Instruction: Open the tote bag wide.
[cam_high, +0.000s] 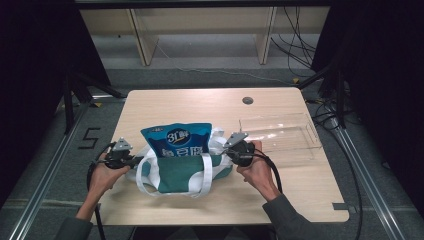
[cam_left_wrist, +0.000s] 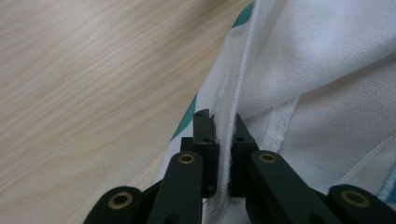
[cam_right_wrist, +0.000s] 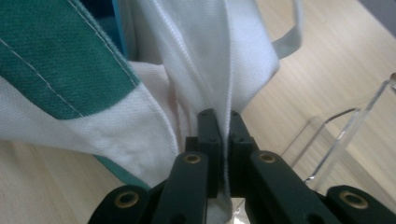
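Pouch (cam_high: 177, 141) sits inside bag (cam_high: 185, 172). Left gripper (cam_left_wrist: 222, 123) and right gripper (cam_right_wrist: 223, 120) each clamp the bag's rim, either side of pouch. Setting down on bench (cam_high: 300, 190) likely remains.

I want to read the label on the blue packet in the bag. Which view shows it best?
The high view: the blue packet stands out of the green-and-white bag with its printed front facing the camera. The right gripper view catches just a dark blue sliver behind the cloth; the left gripper view has bag fabric and table.
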